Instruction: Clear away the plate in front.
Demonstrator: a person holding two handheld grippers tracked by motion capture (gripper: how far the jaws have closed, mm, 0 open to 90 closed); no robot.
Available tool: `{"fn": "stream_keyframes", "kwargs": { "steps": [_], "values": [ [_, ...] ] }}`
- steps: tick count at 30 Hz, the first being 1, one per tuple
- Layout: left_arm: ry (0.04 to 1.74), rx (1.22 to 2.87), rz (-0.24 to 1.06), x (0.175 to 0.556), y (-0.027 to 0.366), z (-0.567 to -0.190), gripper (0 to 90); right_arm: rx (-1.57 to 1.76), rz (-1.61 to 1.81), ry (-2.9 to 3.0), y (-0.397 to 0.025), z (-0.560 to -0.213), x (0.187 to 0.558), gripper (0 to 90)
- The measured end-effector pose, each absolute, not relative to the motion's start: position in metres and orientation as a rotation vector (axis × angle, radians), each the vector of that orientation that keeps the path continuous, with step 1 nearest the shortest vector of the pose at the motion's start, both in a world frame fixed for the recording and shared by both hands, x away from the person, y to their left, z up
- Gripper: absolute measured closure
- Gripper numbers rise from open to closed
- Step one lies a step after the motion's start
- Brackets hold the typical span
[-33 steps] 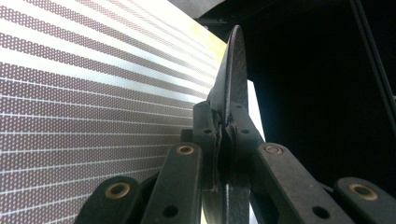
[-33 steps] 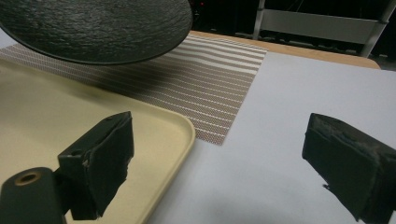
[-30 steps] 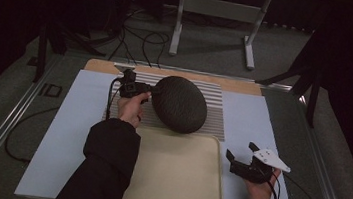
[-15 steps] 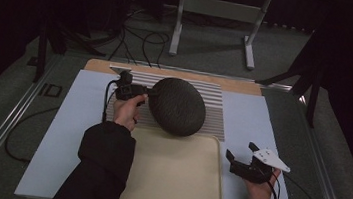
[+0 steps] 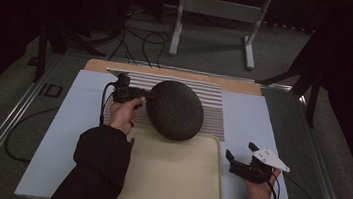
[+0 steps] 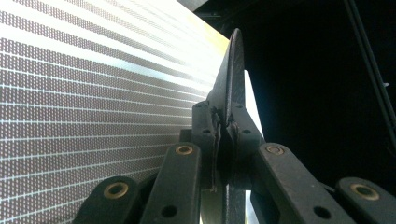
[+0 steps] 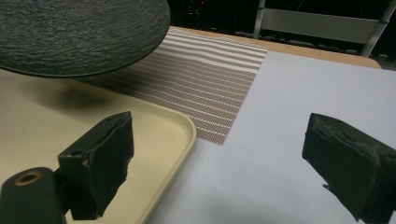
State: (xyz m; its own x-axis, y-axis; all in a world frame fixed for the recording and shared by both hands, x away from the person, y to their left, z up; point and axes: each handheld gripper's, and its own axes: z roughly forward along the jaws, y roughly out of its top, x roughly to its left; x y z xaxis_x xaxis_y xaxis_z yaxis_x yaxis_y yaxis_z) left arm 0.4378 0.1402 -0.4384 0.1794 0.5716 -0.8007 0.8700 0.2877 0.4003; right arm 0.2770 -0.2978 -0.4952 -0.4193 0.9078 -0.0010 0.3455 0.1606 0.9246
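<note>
A dark round textured plate [image 5: 174, 109] is held off the table, above the striped placemat [image 5: 215, 116] and the far edge of the beige tray [image 5: 170, 179]. My left gripper [image 5: 145, 96] is shut on the plate's left rim; the left gripper view shows the plate [image 6: 232, 79] edge-on, clamped between the jaws. The right gripper view shows the plate's [image 7: 79, 32] underside hovering over the tray [image 7: 154, 135]. My right gripper [image 5: 239, 159] rests open on the white sheet to the right of the tray, with nothing between its pads [image 7: 105, 158].
A white sheet [image 5: 258, 119] covers the table, with a wooden board [image 5: 177, 73] at its far edge. A metal stand [image 5: 214, 13] and cables lie on the floor beyond. Rails run along both table sides.
The left gripper has carried the plate slightly nearer, toward the tray. The right gripper has stayed still.
</note>
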Motion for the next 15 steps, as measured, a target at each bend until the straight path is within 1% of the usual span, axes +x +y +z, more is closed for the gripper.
{"fn": "stream_keyframes", "kwargs": {
  "steps": [15],
  "values": [
    [1.489,1.383,-0.370,0.4277,0.1421,-0.4405,84.8,1.189,1.243,1.859,-0.2979,-0.4954,0.2770,9.1]
  ]
}}
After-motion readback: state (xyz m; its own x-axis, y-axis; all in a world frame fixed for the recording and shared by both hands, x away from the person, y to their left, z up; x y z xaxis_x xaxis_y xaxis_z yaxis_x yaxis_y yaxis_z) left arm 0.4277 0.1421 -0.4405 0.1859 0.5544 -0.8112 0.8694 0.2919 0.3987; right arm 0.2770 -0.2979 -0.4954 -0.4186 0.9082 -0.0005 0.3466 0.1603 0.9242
